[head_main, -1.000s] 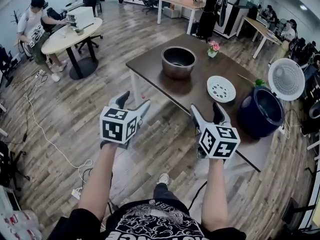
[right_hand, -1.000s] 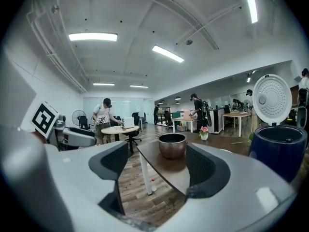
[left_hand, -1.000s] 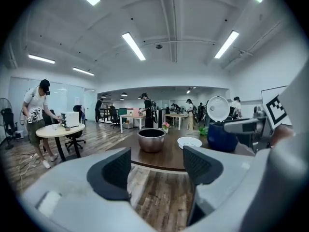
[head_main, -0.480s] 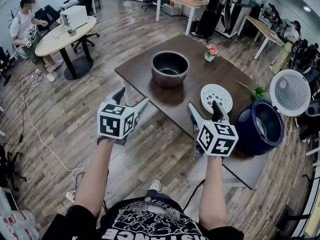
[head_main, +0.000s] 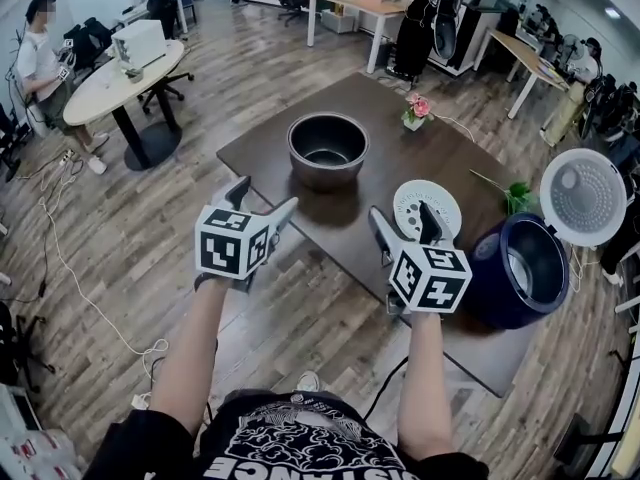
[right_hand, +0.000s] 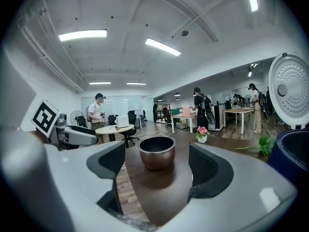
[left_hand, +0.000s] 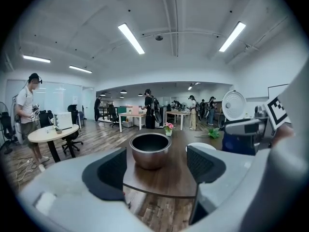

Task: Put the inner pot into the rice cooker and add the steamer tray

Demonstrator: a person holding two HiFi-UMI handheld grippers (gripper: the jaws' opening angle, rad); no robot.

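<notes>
- One inner pot (head_main: 327, 151) stands upright on the brown table (head_main: 400, 163), toward its far left side. Nothing is touching it.
- The white steamer tray (head_main: 413, 198) lies flat on the same table, to the right of the pot and apart from it.
- The blue rice cooker (head_main: 520, 268) sits at the right end of the table with its lid (head_main: 582, 196) standing up. It looks empty inside, but it is too small in my view to be sure.
- My left claw (head_main: 266, 196) is spread wide. Its jaws have just been opening, and nothing is between them. I see the pot through the gap, but it is well ahead of the tips.
- My right claw (head_main: 402, 213) is spread wide too. Its jaws have also just been opening, with only air between them.
- The table and the pot look closer than they did a moment ago. I have been walking up to them with both claws held out in front.
- So no part of the job is done yet. Both claws point at the pot, and the next job is to reach it, pick it up and carry it over to the cooker.
</notes>
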